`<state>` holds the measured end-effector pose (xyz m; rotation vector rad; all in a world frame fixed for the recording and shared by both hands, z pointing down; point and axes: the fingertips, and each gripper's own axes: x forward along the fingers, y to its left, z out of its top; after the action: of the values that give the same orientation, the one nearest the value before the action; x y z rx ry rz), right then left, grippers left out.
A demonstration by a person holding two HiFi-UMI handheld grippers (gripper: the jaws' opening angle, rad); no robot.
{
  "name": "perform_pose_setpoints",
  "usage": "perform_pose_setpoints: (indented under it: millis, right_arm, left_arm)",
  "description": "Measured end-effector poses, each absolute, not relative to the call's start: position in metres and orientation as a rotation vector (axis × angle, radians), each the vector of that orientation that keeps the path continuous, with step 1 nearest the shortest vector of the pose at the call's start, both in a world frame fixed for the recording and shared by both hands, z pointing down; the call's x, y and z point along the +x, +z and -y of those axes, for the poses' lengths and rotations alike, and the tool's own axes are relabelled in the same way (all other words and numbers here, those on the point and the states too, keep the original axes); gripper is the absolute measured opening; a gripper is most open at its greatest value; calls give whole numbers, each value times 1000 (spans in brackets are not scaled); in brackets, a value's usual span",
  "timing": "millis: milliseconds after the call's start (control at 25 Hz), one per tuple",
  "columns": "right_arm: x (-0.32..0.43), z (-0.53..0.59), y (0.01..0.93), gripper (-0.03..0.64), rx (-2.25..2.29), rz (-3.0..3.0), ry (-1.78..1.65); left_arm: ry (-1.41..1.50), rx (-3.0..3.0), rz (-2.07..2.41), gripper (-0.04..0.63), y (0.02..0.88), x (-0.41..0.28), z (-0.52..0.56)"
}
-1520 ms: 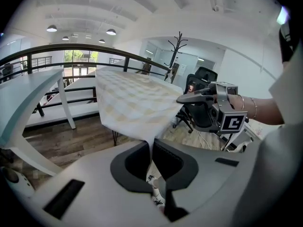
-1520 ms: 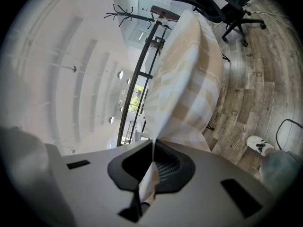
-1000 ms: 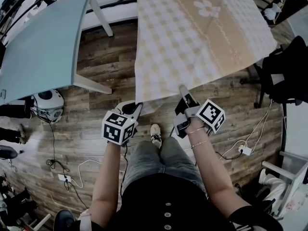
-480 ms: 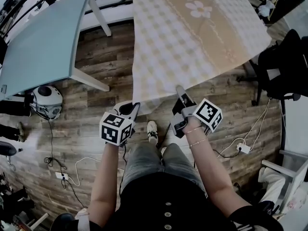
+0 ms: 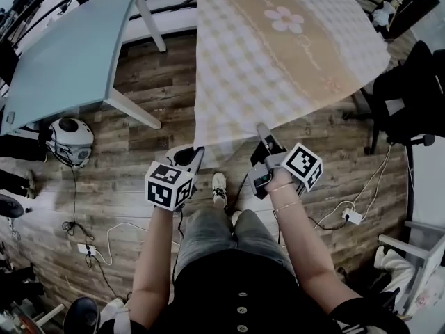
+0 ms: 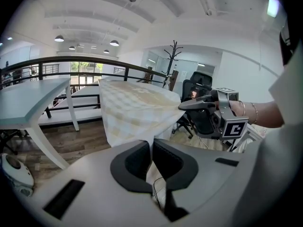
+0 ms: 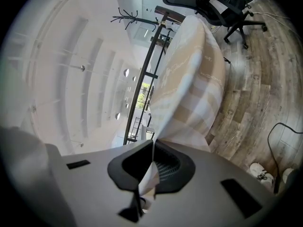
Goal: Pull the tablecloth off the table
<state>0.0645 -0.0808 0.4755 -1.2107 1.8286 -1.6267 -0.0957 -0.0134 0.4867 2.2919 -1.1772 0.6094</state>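
A beige-and-white checked tablecloth (image 5: 278,54) with a daisy print stretches from its table at the top of the head view down toward me, its near edge hanging free over the floor. My left gripper (image 5: 199,152) is shut on the cloth's near left corner, and the fabric (image 6: 135,110) runs out from between its jaws. My right gripper (image 5: 262,128) is shut on the near edge further right; the cloth (image 7: 189,93) rises from its jaws as a taut fold. The right gripper (image 6: 201,103) also shows in the left gripper view. The table under the cloth is hidden.
A light blue table (image 5: 69,54) stands at the left, with a white helmet-like object (image 5: 69,141) on the wooden floor beside its leg. Black office chairs (image 5: 414,96) stand at the right. Cables and a power strip (image 5: 351,216) lie on the floor. My legs and shoes (image 5: 220,186) are below the grippers.
Both grippers have drawn back toward me with the cloth, and more of it now hangs off the table's near edge. The jaws have stayed shut on it.
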Motion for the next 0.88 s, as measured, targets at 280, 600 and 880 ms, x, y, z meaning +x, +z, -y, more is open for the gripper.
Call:
perform_pose_setpoints:
  millis: [280,600,880]
  right_arm:
    - [63,62,467,28,-1189,-1865,-1615]
    - [64,47,463,28,-1166,-1893,-1613]
    - [64,29,466,28,-1144,-1911,-1636]
  left_arm:
    - [567,2274,1232,18,479,-96,-5]
    - [544,2274,1266,18,471,-93,-23]
    - [529,2262,1297,18,469,-93,-41]
